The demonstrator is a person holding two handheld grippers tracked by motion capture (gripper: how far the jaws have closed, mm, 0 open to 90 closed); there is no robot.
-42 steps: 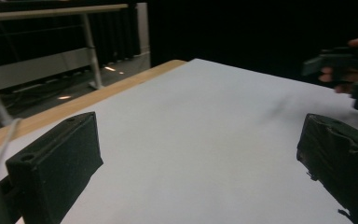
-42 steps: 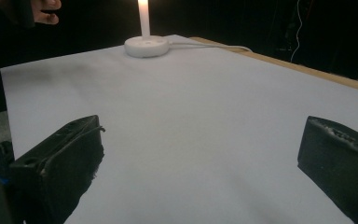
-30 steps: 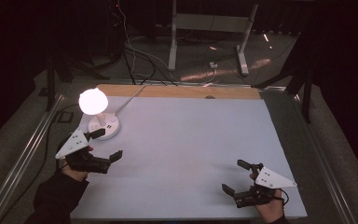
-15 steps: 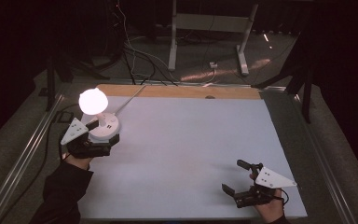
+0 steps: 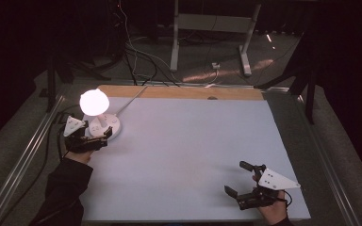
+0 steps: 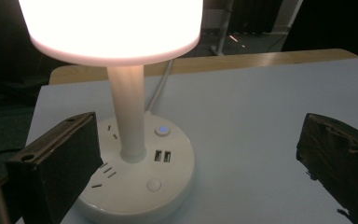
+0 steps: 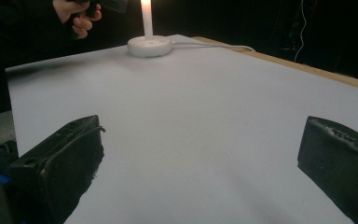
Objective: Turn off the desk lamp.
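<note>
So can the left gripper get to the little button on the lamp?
Probably yes. The left gripper is open right at the lamp base, and the button lies bare between its jaws with nothing in the way.

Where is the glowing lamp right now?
In the high view, the lamp stands at the table's far left corner, its round base right by the open left tool.

white table (image 5: 193,155), floor cables (image 5: 136,61), desk frame (image 5: 209,21)
</note>
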